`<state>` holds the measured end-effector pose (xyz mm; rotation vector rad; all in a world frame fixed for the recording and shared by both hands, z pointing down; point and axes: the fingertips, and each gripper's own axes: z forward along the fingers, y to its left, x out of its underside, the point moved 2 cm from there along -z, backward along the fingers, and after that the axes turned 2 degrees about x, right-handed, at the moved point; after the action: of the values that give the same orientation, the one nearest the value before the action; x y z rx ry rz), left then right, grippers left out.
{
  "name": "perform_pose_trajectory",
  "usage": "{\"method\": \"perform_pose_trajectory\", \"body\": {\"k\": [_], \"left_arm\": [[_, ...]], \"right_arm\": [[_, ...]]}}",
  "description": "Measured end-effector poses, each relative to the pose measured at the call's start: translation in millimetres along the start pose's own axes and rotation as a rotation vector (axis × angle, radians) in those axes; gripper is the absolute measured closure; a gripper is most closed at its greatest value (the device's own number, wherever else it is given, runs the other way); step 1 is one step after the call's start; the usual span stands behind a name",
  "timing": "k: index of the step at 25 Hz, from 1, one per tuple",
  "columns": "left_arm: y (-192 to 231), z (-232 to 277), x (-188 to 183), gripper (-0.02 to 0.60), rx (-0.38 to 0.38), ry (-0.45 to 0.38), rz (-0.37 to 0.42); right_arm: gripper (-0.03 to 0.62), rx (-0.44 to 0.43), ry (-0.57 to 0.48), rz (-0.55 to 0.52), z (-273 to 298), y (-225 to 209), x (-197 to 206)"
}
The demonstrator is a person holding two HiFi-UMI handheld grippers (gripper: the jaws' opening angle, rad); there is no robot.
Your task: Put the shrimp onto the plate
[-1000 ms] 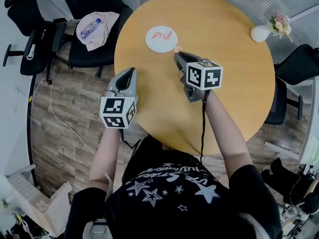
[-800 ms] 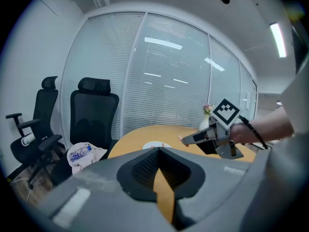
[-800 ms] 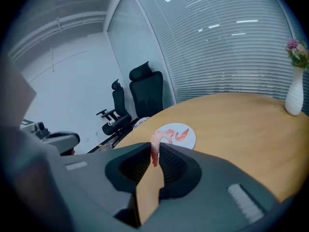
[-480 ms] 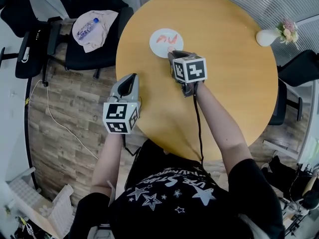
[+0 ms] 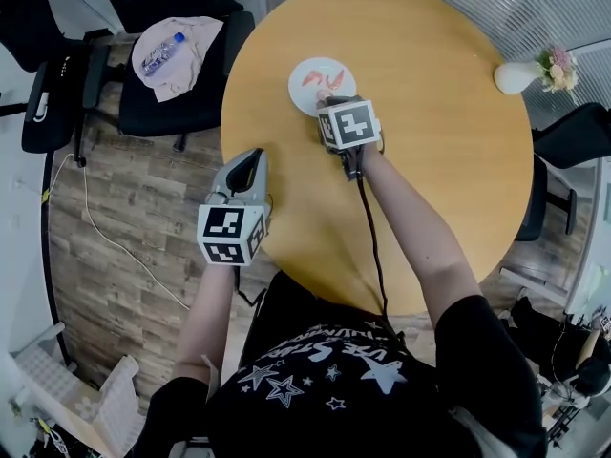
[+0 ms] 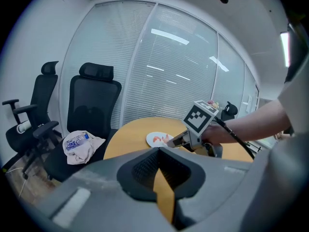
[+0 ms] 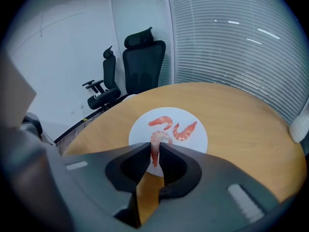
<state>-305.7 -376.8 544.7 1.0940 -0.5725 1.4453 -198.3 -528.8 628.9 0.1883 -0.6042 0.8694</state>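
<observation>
The left tool (image 5: 251, 155) hovers above the left edge of the round tabletop (image 5: 430, 141), its jaws together with nothing between them. To the left of that edge, a black chair (image 5: 158, 108) carries a crumpled cloth (image 5: 202, 38) with a plastic bottle (image 5: 159, 54) lying on it. Further right, a white plate (image 7: 195, 140) sits on the tabletop with two loose shrimp (image 7: 161, 122) side by side on it. The right tool (image 7: 155, 150) is clamped narrowly on a third shrimp (image 7: 158, 137), which protrudes past the tips above the plate's near rim, just short of the other two. At the far right edge stands a white vase (image 5: 514, 76) holding flowers (image 5: 557, 64), well apart from both tools.
</observation>
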Motion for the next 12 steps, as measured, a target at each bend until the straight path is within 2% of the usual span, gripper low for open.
{"method": "perform_pose_trajectory", "body": {"k": [12], "left_arm": [[2,8,12,0.580,0.035,0.032,-0.012]], "right_arm": [[0.534,0.010,0.042,-0.022,17,-4,1]]}}
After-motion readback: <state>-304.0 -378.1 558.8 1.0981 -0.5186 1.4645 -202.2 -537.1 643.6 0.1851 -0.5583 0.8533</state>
